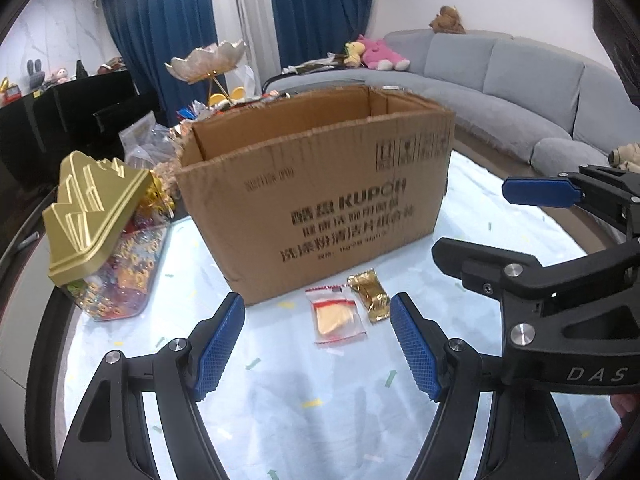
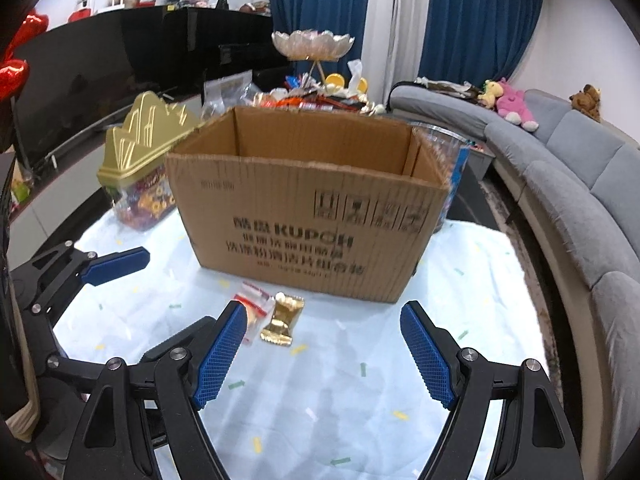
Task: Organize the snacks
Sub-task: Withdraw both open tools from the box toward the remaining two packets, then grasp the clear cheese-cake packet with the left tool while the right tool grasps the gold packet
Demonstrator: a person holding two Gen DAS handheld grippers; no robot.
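Two snacks lie on the light tablecloth in front of an open cardboard box (image 1: 320,200) (image 2: 308,216): a clear packet with red trim (image 1: 338,316) (image 2: 251,300) and a gold-wrapped candy (image 1: 370,294) (image 2: 282,320). My left gripper (image 1: 318,346) is open and empty, and the snacks lie just beyond its fingertips. My right gripper (image 2: 324,356) is open and empty, with the snacks just past its left finger (image 2: 220,356). The right gripper also shows at the right of the left wrist view (image 1: 484,220), and the left gripper at the left of the right wrist view.
A clear candy jar with a gold lid (image 1: 100,236) (image 2: 140,168) stands left of the box. Loose snacks and a shell-shaped dish on a stand (image 2: 312,46) sit behind the box. A grey sofa (image 2: 560,184) curves along the right. A black piano (image 2: 120,64) stands behind.
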